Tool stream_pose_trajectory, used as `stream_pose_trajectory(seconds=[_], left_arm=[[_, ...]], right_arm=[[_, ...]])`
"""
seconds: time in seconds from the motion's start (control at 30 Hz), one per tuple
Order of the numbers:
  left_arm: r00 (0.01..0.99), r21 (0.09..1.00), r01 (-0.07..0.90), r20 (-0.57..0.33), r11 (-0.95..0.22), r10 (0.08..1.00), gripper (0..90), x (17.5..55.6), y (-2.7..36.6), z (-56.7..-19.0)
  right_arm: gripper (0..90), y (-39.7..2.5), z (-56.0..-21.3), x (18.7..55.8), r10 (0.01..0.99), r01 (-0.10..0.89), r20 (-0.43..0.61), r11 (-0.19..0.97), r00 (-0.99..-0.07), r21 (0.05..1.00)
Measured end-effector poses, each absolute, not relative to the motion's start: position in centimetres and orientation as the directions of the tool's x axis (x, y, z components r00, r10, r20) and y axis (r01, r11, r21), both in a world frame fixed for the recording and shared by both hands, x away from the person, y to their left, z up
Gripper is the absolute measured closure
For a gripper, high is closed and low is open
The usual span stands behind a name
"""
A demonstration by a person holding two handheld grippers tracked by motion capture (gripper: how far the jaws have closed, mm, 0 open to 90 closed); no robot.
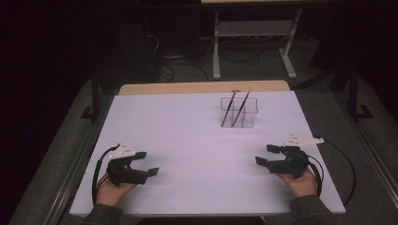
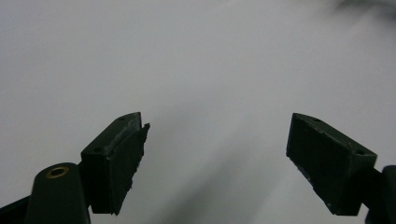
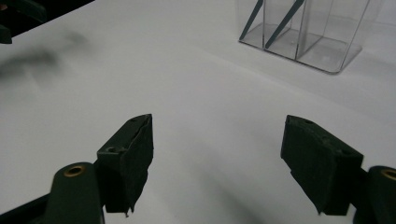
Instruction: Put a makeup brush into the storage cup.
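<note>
At the bottom corners of the frame, the left gripper (image 1: 144, 163) and right gripper (image 1: 265, 154) are resting wide open and empty, seemingly between steps, the brushes (image 1: 236, 108) already standing in the clear holder (image 1: 250, 118).

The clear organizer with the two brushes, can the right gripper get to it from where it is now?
Probably yes: the right gripper is open, and bare tabletop lies between it and the clear organizer.

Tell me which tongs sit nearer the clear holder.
Right. The right tongs lie just below and slightly right of the clear holder; the left tongs rest far across the table, near its left front corner.
</note>
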State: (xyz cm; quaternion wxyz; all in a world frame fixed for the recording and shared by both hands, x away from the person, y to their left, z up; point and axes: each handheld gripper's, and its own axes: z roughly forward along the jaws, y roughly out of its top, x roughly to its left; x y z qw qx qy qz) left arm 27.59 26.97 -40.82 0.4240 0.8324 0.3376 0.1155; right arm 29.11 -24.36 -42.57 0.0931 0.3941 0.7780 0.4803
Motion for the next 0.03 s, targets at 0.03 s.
stream_pose_trajectory(seconds=[0.03], left_arm=[[0.745,0.784,0.465,-0.095,-0.412,0.66,18.3,27.61,26.98,-40.81]], right_arm=[[24.2,-24.32,-42.59,29.12,0.702,0.523,0.233,0.228,-0.673,0.821]])
